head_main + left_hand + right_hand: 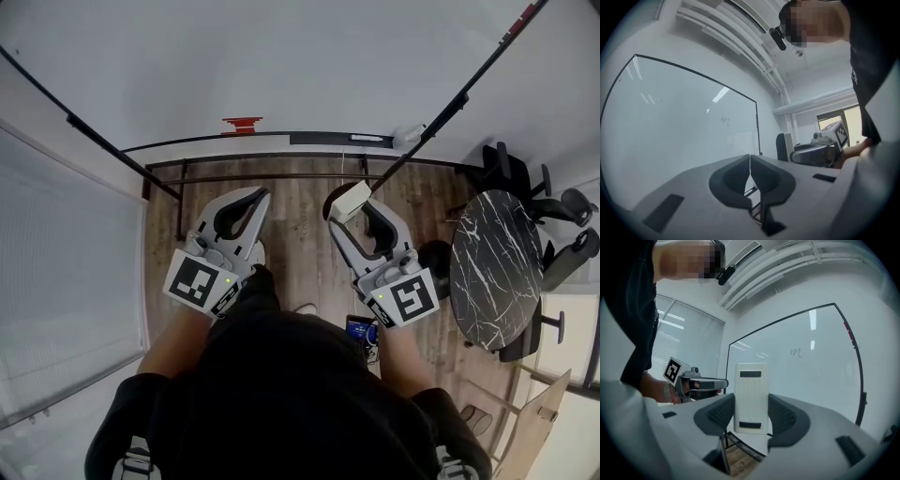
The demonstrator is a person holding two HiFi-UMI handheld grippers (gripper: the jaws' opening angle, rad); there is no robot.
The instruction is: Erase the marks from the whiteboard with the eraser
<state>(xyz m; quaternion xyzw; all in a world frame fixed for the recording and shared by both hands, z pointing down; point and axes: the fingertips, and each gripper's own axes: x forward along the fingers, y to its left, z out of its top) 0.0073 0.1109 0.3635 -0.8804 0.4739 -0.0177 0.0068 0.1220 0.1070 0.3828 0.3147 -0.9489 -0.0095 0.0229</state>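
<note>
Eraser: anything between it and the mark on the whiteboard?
Nothing visible. The right gripper holds the eraser facing the whiteboard. In the right gripper view the squiggle mark sits above and right of the eraser, with only open air between.

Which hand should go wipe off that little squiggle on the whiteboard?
Right. The right gripper clamps the eraser, facing the squiggle on the whiteboard; the left gripper is shut and empty.
</note>
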